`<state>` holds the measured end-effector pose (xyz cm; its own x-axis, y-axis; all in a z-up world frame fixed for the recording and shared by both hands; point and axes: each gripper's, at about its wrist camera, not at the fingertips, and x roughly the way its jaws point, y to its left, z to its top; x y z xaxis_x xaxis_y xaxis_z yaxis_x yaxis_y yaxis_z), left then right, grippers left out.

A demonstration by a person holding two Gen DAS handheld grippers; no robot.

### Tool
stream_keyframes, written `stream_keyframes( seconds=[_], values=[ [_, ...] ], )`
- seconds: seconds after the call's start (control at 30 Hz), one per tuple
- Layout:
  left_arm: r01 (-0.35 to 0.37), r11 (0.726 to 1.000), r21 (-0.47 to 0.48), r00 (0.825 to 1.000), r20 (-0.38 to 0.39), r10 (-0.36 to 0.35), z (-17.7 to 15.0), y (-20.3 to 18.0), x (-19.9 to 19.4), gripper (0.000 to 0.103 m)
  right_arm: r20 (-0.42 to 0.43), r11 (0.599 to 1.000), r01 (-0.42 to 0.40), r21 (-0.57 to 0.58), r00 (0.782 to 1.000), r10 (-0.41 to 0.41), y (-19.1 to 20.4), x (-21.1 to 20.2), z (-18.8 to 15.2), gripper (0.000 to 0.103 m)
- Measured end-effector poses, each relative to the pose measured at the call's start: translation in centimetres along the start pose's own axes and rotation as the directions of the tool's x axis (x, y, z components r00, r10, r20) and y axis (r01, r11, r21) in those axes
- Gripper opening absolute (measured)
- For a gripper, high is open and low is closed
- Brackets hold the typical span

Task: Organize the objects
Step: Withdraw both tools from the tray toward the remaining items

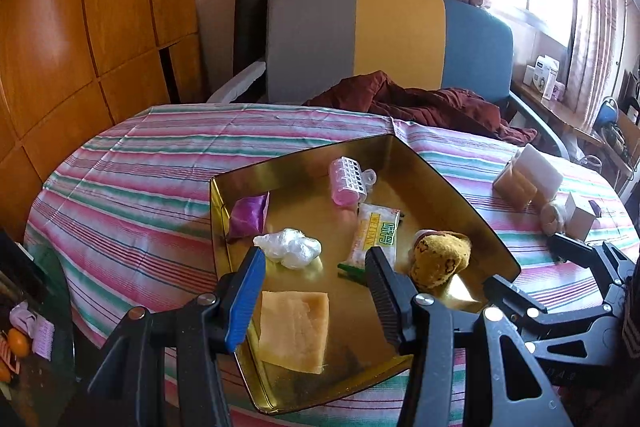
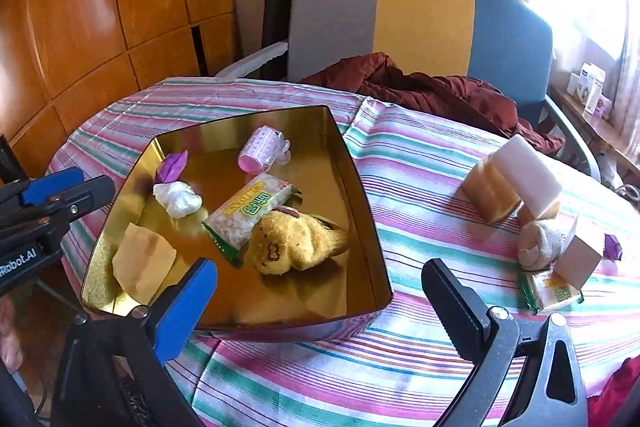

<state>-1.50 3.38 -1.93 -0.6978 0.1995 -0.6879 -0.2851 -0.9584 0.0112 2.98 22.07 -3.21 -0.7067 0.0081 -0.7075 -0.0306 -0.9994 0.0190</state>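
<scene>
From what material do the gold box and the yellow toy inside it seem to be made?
The gold box looks like thin polished metal: its inner walls mirror the objects. The yellow toy seems to be plush fabric, matte and fuzzy on its surface; its filling cannot be seen.

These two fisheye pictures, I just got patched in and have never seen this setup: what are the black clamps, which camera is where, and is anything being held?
No robot arm here: a person carries a hand-held two-finger gripper in each hand, with a camera on each looking along the fingers. One picture is from the left gripper, the other from the right gripper. Both stand open and hold nothing.

On the striped tablecloth sits a gold metal tin. Inside it lie a pink hair roller, a purple pouch, a crumpled clear plastic wad, a green-and-white snack packet, a yellow plush toy and a pale yellow cloth.

Still outside, to the right: a white and tan block, a small white box, a second snack packet.
</scene>
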Motion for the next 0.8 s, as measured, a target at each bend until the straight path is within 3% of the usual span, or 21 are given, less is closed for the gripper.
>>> stream_keyframes(
  seconds=[0.43,0.63,0.8],
  values=[
    [0.009,0.998,0.061,1.000,-0.010,-0.008,-0.2,-1.9,0.1,0.052,0.001,0.995,0.050,0.083,0.999,-0.050,-4.2,-0.5,-0.3,0.103],
    [0.053,0.996,0.071,0.998,-0.028,-0.051,0.2,-2.9,0.6,0.052,-0.021,0.975,0.095,0.200,0.995,-0.093,-9.6,-1.1,-0.6,0.103],
    [0.094,0.994,0.055,0.994,-0.062,-0.091,0.5,-3.5,1.4,0.052,-0.028,0.927,0.141,0.348,0.990,-0.140,-15.7,-2.9,-1.1,0.103]
  ],
)
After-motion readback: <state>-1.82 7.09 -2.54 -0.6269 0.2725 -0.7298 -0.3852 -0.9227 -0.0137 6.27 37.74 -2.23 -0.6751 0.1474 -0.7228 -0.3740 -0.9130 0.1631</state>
